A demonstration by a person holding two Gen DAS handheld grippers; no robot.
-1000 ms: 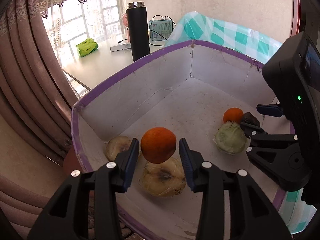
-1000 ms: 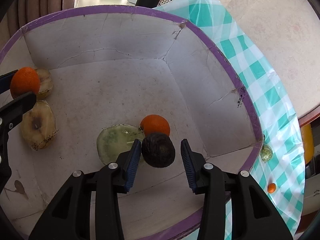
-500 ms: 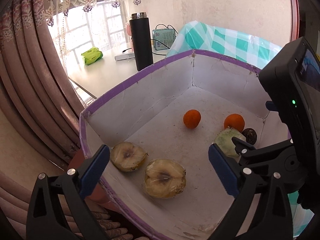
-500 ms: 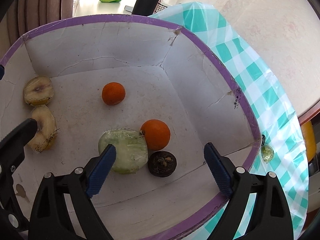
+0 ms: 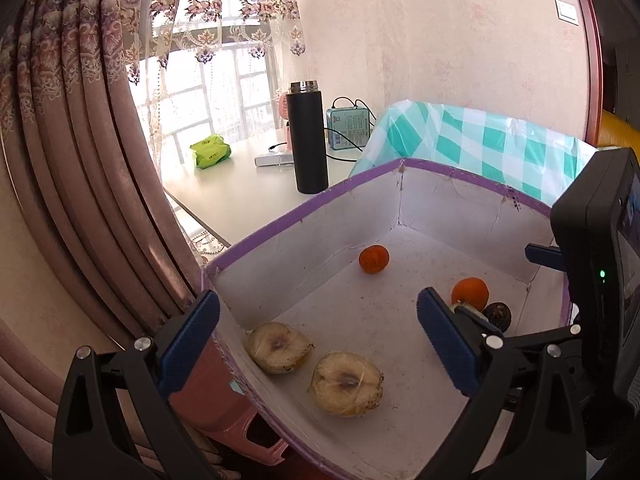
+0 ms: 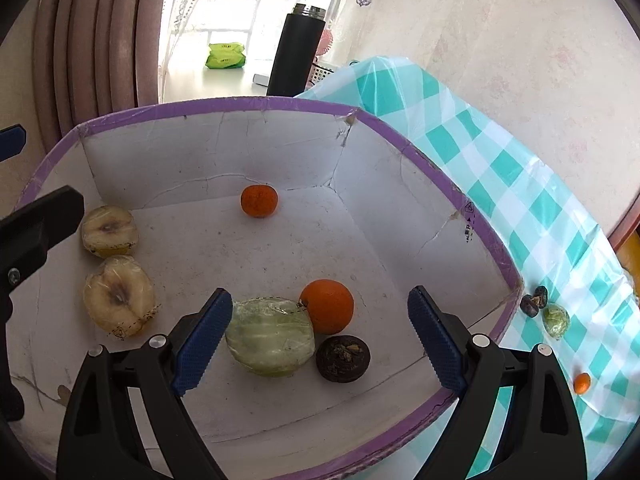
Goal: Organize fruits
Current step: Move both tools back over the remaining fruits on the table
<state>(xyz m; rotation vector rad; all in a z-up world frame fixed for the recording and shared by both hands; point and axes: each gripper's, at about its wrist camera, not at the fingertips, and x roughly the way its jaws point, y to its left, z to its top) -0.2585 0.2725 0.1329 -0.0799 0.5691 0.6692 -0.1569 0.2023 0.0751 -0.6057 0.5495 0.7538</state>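
Fruit sits loose on the floor of the white cardboard box with purple-taped rim (image 6: 256, 101). A small orange mandarin (image 6: 259, 200) lies alone near the far wall. A larger orange (image 6: 328, 306) touches the plastic-wrapped pale green cut half (image 6: 270, 336), with a dark brown wrinkled round fruit (image 6: 343, 358) just beside both. Two wrapped yellowish cut halves with brown cores (image 6: 116, 295) lie close together along the left wall.

Handling, as a guess: the oranges look light, firm and prone to rolling, so take them across the widest part. The wrapped halves look soft and film-slick; pinch gently on the rounded flanks, not the cut face. The dark fruit looks hard-shelled and small, easy to grip anywhere.

The left gripper (image 5: 318, 338) has its tongs spread wide and empty, above the near-left corner. The right gripper (image 6: 320, 334) is also wide apart, holding nothing, over the green half and orange.

Only the right wrist view shows fruit not yet boxed on the teal-checked tablecloth (image 6: 520, 184): a small dark piece (image 6: 534, 301), a small green one (image 6: 556, 321) and a tiny orange one (image 6: 582, 383). Only the left wrist view shows the pink plastic stool (image 5: 224, 420) under the box, plus the black flask (image 5: 308, 138) in full on the desk.
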